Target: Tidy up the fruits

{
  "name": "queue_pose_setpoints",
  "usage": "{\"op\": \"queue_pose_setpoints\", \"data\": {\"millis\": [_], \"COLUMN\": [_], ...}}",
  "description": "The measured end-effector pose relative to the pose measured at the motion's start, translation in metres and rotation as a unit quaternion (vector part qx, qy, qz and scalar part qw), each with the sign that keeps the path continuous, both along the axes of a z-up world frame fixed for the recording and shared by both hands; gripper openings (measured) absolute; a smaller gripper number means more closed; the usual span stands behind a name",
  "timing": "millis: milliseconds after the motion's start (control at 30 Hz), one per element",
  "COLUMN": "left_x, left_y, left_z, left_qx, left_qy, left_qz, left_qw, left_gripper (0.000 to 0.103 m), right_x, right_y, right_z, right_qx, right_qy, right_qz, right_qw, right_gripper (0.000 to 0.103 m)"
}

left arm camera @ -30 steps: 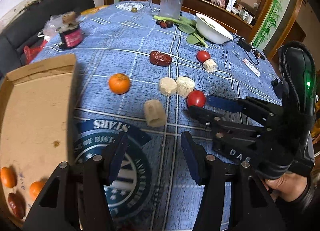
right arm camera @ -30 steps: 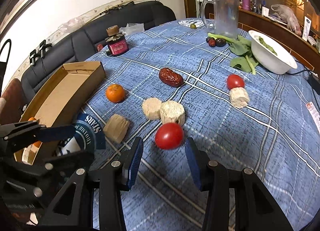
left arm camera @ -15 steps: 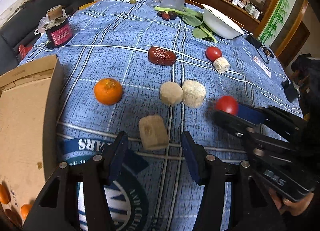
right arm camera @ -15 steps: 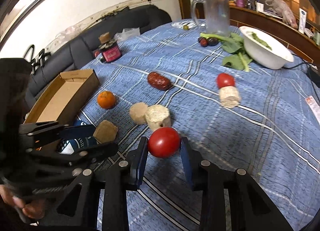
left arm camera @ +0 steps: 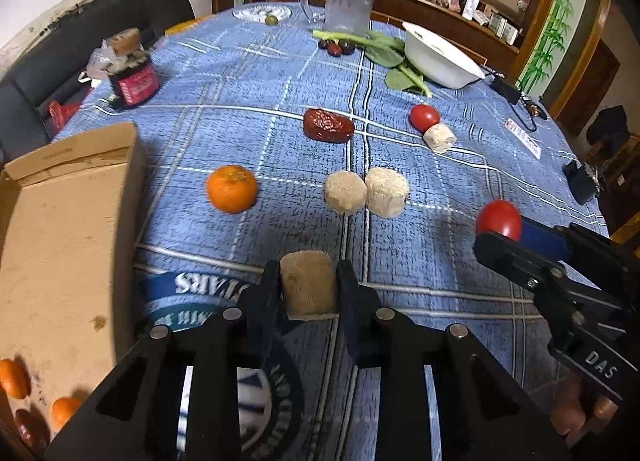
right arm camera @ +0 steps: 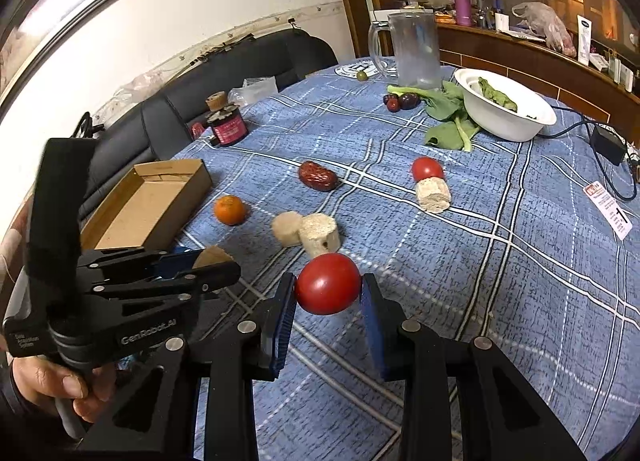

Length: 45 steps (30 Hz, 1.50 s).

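The right gripper (right arm camera: 328, 293) is clamped on a red tomato (right arm camera: 328, 283), which sits squarely between the blue pads and looks lifted just clear of the blue checked cloth on the bench (right arm camera: 500, 281). The left gripper (left arm camera: 308, 293) is closed on a tan, cork-like chunk (left arm camera: 307, 283) that still seems to rest on the cloth near the printed round emblem. The likely goal for both is the open cardboard box (left arm camera: 60, 229) at the left edge of the bench, where small oranges (left arm camera: 64, 411) already lie in a corner. To do this step well, the tomato should be carried with a light, steady squeeze, since it is smooth and round and could either slip out or bruise. The left arm should probably lift first and go straight to the box just beside it, so that the right gripper does not have to cross over it. Both loads need to clear the box wall before they are let down, and release is best made low, so nothing rolls or bounces. Still waiting on the cloth are an orange (left arm camera: 231, 188), a red date (left arm camera: 328, 126), two pale chunks touching each other (left arm camera: 366, 193) and a second tomato (left arm camera: 424, 117) against another chunk.
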State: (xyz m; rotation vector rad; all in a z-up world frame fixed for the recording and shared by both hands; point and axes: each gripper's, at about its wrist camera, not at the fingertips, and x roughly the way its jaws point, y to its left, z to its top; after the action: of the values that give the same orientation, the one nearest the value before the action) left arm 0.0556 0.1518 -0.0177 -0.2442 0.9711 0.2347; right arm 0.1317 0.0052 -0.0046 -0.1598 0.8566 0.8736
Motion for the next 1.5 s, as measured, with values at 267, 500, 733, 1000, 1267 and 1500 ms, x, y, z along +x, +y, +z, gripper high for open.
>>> {"op": "queue_pose_setpoints", "data": {"millis": [267,500,733,1000,1267,1500], "left_x": [-0.034,-0.058,-0.081,-0.103,-0.12,-0.131], "left_y": [0.0,0.006,0.019,0.033,0.047,0.06], "left_z": [0.021,0.034,0.038,0.041,0.043,0.044], "left_qx": [0.017,0.028,0.029,0.03,0.034,0.034], "left_qy": [-0.026,-0.042,-0.053,-0.06,-0.065,-0.067], "left_qz": [0.01,0.018,0.037,0.054,0.066,0.079], "left_qw": [0.9995,0.9986,0.9975,0.9963,0.9952,0.9941], "left_gripper": [0.025,0.025,0.025,0.025,0.025,0.025], "right_x": [-0.029,-0.05,-0.067,-0.085,-0.103,-0.114], "right_y": [0.008,0.017,0.028,0.046,0.065,0.081], "right_z": [0.01,0.024,0.033,0.034,0.035,0.036], "right_qx": [0.006,0.009,0.008,0.005,-0.001,-0.005], "right_qy": [-0.005,-0.02,-0.031,-0.035,-0.04,-0.041], "right_qz": [0.022,0.038,0.056,0.077,0.102,0.12], "right_qw": [1.0,0.999,0.998,0.996,0.994,0.992], "right_gripper": [0.033,0.033,0.033,0.033,0.033,0.033]}}
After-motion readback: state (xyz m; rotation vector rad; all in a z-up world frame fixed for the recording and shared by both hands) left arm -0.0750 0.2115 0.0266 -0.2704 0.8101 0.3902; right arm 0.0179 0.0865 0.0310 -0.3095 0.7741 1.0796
